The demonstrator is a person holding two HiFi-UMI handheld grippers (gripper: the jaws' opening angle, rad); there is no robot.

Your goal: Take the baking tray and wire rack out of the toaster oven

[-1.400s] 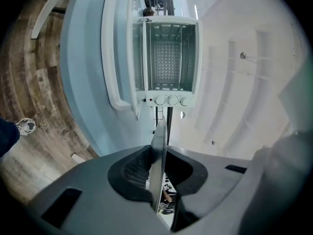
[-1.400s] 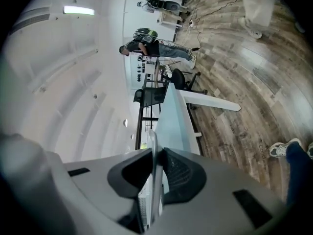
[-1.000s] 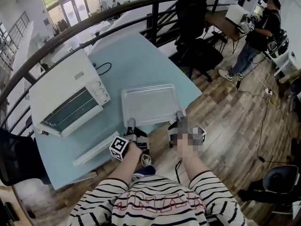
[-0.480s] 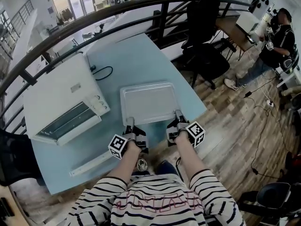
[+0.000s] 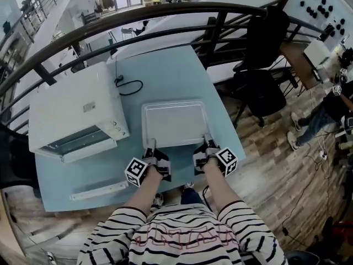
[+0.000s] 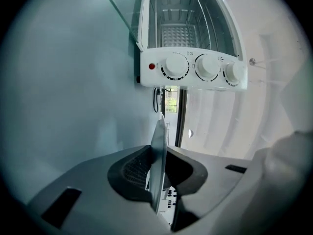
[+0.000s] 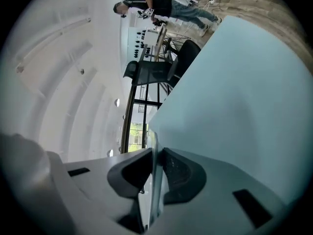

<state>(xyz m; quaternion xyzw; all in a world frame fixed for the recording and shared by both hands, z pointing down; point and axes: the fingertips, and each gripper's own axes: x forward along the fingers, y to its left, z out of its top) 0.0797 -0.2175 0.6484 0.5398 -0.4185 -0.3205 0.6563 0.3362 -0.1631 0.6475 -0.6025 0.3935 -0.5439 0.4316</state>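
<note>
Now both grippers pinch the baking tray (image 5: pixel 175 123) by its near rim.
My left gripper (image 5: pixel 150 147) and right gripper (image 5: pixel 206 143) are each closed thin on that rim, over the table (image 5: pixel 165 70), just right of the toaster oven (image 5: pixel 77 109). I can't tell if it rests or hovers, and from above the oven's inside is cut off.

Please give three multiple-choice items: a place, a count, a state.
1. The white box-shaped toaster oven stands where from the flat silver metal baking tray? A left B right C atop
2. How many round white knobs has the oven? A two B three C five
3. The left gripper and right gripper are: A both open B both shut on the tray's rim C one open
A: head view shows it left. B: three on its panel. B: jaws pinch the rim in both gripper views.
</note>
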